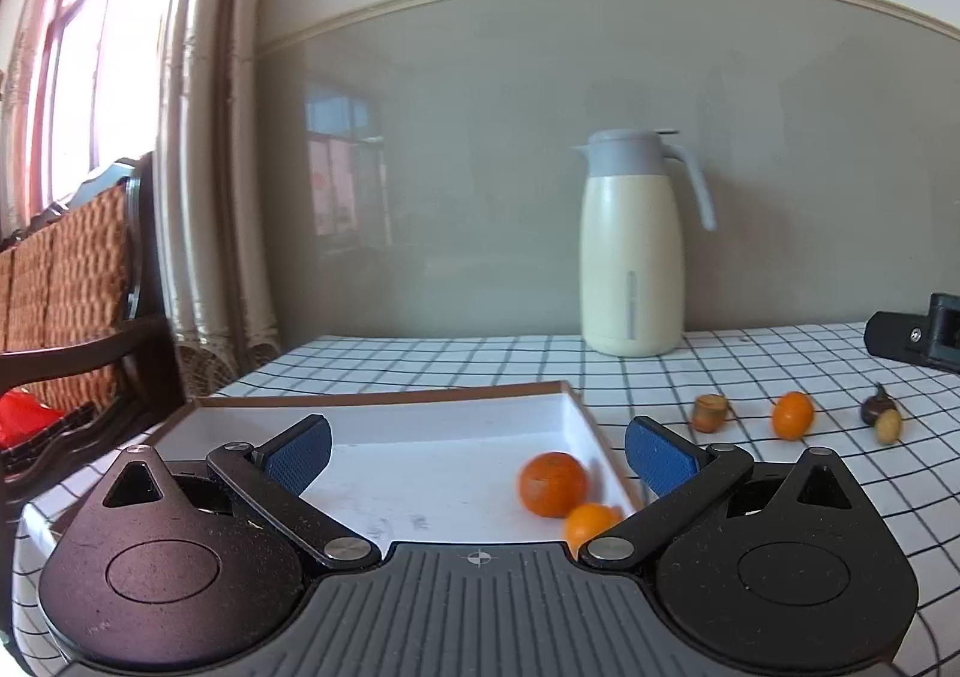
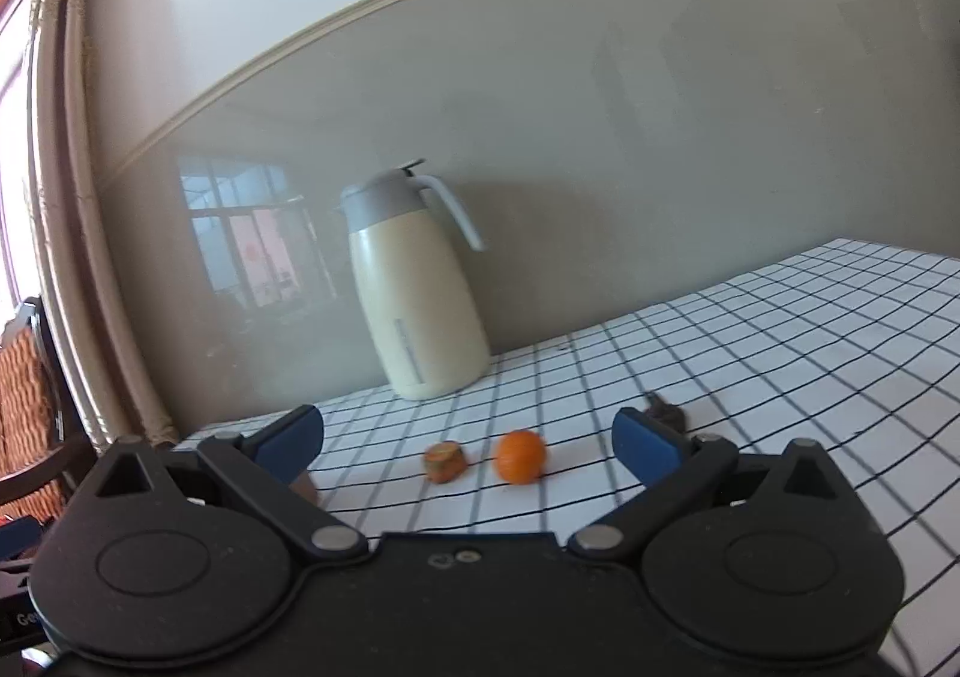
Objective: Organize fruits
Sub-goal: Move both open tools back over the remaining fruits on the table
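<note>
Hovering over the tray (image 1: 384, 407), the left gripper (image 1: 477, 452) has its blue pads (image 1: 300, 452) spread wide with nothing between them. Tray is shallow, white inside, brown rim, sitting on the checked tablecloth (image 1: 660, 371). Two fruits lie in its right part: a big orange (image 1: 552, 484) and a smaller orange (image 1: 588, 524) just in front, touching or nearly touching it, close to the right wall. Smaller one is partly hidden by the gripper linkage. Outside the tray on the cloth, in a rough row to the right: a brown stubby fruit (image 1: 710, 413), a small orange (image 1: 792, 416), then a dark fruit (image 1: 877, 407) with a yellowish fruit (image 1: 888, 428) touching it. All blurry, kinds hard to tell. Cream jug (image 1: 630, 257) with grey lid and handle stands upright at the wall behind them. Black part of the other tool (image 1: 915, 338) shows at the right edge. Chair (image 1: 72, 287) with woven back and a curtain (image 1: 204, 137) sit left of the table. Right gripper (image 2: 468, 446) also wide apart and empty, above the cloth (image 2: 780, 329); between its pads from this view sit the brown fruit (image 2: 445, 461) and the small orange (image 2: 521, 456), side by side, apart. Dark fruit (image 2: 665, 414) peeks out behind the right pad (image 2: 648, 446). Jug (image 2: 414, 287) is behind, near the wall. A brown corner (image 2: 307, 488) shows under the left pad, cannot tell what it is.
</note>
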{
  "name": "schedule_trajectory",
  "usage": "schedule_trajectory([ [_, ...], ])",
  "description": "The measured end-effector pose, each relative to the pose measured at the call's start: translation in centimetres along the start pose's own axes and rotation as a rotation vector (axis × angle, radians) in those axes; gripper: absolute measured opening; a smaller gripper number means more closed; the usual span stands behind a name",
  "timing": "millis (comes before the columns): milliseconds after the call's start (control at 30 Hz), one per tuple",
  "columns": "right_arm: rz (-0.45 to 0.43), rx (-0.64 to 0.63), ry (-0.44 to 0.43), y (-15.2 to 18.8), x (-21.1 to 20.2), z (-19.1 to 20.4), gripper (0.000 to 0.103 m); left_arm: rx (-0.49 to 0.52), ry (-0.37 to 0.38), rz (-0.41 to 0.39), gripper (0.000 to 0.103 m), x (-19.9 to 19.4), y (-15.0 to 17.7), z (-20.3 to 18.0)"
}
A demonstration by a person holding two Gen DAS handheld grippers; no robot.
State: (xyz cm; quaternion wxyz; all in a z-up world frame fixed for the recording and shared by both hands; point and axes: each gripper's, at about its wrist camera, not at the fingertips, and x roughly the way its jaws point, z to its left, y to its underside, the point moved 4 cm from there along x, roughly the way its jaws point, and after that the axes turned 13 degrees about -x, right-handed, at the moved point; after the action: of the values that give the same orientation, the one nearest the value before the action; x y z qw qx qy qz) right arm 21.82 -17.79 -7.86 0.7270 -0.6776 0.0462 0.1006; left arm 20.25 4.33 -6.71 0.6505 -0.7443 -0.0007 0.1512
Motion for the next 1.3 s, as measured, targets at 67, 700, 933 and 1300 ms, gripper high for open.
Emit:
schedule_trajectory([
  [67, 0.009, -0.010, 0.013, 0.2, 0.0, -0.4, 0.097, -0.005, 0.018, 0.008, 0.103, 0.1, 0.1, -0.6],
  [700, 0.144, -0.004, 0.110, 1.9, 1.9, -5.1, 0.097, 0.013, 0.167, 0.094, 0.103, 1.9, 1.3, -7.8],
  [933, 0.176, -0.036, 0.135, 2.3, 2.5, -6.7, 0.083, 0.021, 0.192, 0.148, 0.103, 3.2, 1.8, -10.1],
  [1300, 0.225, -0.027, 0.139, 2.3, 4.2, -8.3, 0.057, 0.010, 0.196, 0.258, 0.087, 6.4, 3.0, -12.9],
])
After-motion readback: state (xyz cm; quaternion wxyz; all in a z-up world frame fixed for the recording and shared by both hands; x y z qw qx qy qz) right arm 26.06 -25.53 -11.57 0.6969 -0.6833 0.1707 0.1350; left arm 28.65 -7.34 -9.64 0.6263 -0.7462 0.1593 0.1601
